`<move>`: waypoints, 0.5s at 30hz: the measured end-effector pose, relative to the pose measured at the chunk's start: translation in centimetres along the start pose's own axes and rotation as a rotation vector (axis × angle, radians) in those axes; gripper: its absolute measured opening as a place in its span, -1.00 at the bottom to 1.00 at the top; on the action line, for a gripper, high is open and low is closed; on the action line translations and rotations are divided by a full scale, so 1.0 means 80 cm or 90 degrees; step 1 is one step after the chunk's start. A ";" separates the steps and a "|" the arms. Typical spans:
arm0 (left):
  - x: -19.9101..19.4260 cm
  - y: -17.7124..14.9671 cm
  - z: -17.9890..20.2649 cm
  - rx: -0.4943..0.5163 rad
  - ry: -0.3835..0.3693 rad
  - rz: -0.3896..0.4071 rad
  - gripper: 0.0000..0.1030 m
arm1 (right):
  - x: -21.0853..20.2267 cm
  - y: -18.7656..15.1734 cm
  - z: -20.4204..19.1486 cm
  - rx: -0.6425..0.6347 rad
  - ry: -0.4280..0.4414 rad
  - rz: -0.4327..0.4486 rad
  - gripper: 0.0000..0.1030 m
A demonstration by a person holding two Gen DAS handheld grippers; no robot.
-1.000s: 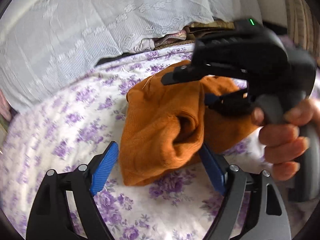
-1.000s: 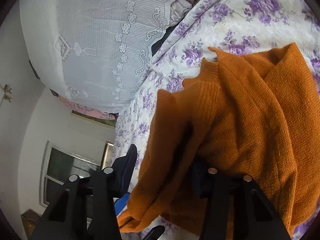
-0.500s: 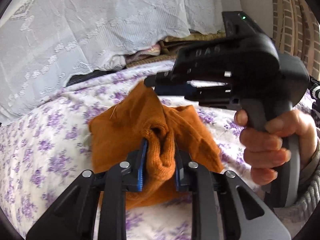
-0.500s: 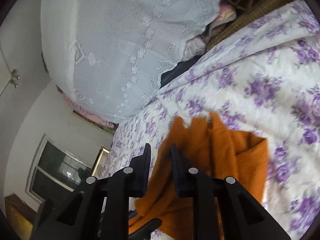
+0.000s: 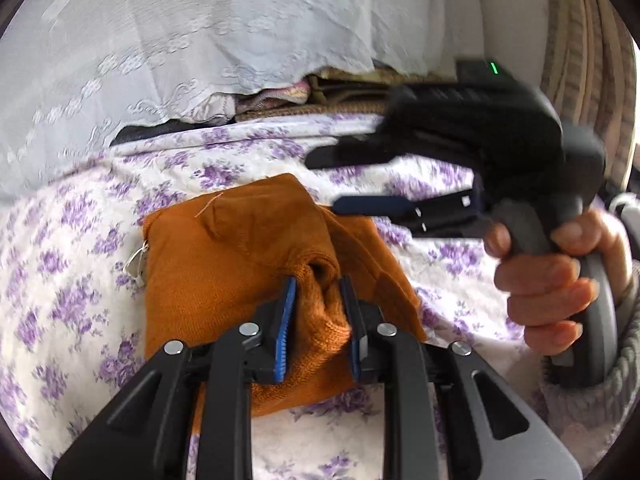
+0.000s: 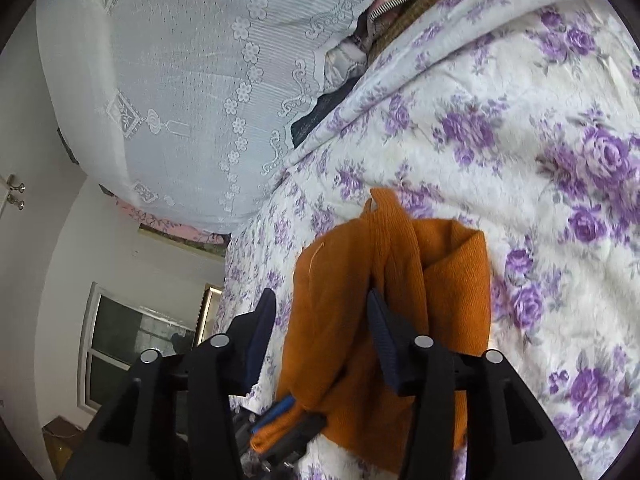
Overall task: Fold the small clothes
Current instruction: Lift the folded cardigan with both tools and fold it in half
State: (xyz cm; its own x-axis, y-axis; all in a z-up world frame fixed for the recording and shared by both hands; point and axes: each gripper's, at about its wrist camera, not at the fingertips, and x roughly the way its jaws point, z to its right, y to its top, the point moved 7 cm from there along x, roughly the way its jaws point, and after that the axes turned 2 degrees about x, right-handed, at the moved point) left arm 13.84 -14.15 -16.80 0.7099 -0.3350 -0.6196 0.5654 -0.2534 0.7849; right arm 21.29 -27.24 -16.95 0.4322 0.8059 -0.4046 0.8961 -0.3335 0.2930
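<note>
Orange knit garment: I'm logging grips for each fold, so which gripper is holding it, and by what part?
The left gripper pinches a bunched ribbed edge of the orange knit garment. The right gripper has just been opening and grips nothing.

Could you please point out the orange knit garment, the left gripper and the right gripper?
orange knit garment point(image 5: 224, 264), left wrist view, flat folded panel.
left gripper point(image 5: 318, 324), left wrist view, between fingertips.
right gripper point(image 5: 332, 182), left wrist view, between fingertips.

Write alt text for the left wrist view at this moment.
The left gripper is clamped on a bunched fold of an orange knit garment lying on a purple-flowered bedspread. To the right, a hand holds the right gripper, its jaws apart above the garment and clear of it.
</note>
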 end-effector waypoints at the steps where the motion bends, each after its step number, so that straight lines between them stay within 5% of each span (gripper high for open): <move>1: -0.003 0.001 -0.002 -0.005 -0.002 0.004 -0.60 | 0.002 -0.003 0.001 0.001 -0.002 -0.007 0.08; 7: -0.009 0.005 0.000 0.002 -0.009 0.014 -0.61 | 0.032 -0.023 0.009 0.020 -0.012 -0.058 0.17; 9: -0.009 0.005 0.008 0.015 -0.018 0.010 -0.67 | 0.040 -0.022 0.009 0.019 -0.025 -0.023 -0.11; 10: -0.010 0.006 0.013 0.024 -0.021 0.011 -0.71 | 0.044 -0.021 0.006 0.005 -0.036 -0.009 -0.64; 11: -0.010 0.008 0.020 0.034 -0.031 0.010 -0.88 | 0.047 -0.021 0.003 -0.008 -0.041 -0.004 -0.78; 15: -0.012 0.022 0.053 0.076 -0.051 0.016 -1.00 | 0.038 -0.017 -0.013 -0.045 -0.033 0.024 -0.79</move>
State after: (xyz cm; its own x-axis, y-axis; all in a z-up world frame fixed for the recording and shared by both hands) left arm 12.35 -18.12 -14.79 0.6848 -0.4134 -0.6001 0.4901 -0.3481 0.7991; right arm 21.29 -23.80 -17.68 0.4714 0.7663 -0.4365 0.8707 -0.3260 0.3681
